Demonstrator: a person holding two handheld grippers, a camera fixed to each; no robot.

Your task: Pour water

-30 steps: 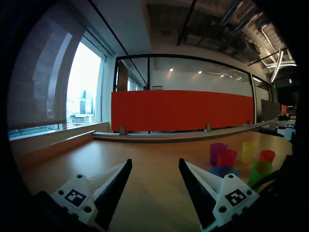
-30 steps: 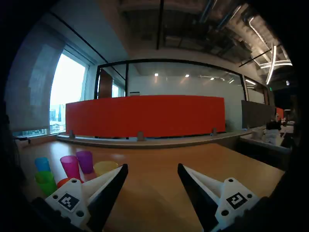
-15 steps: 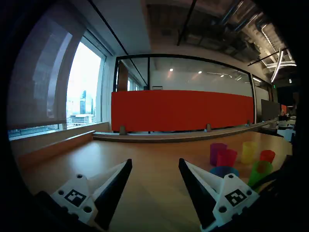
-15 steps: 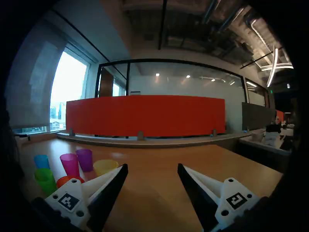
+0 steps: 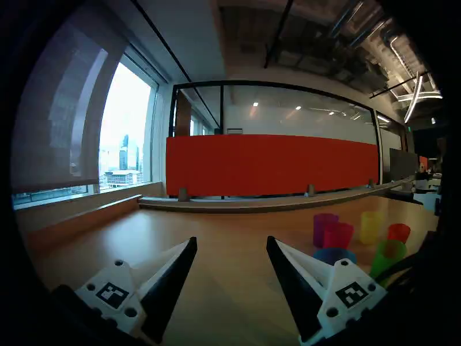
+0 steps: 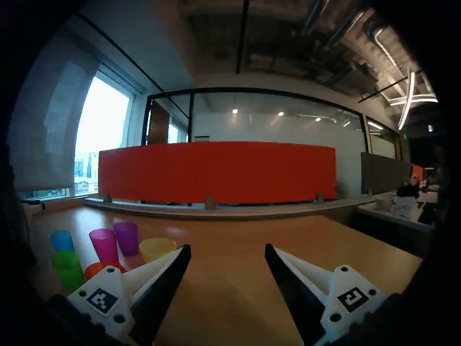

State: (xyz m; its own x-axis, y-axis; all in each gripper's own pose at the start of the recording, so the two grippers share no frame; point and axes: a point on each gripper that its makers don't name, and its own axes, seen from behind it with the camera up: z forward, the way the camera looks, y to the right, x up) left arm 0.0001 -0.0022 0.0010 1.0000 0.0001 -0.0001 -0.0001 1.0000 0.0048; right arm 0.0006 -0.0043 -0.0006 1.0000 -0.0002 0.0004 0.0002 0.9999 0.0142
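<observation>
2 grippers low over the tabletop, fingers apart and gripping nothing.

The left gripper (image 5: 230,239) and the right gripper (image 6: 227,248) each hover over the wooden tabletop (image 5: 230,222) with their fingers released. 6 coloured cups (image 5: 338,235) stand together on it, to the right in the left gripper view and to the left in the right gripper view (image 6: 105,245). A red partition (image 5: 271,164) lines the far edge.

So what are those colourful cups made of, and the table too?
The cups look like plastic: bright colours, thin walls, and light seems to glow through them. The table looks like wood, or maybe a wood-look top: warm brown, smooth, with a soft shine.
</observation>
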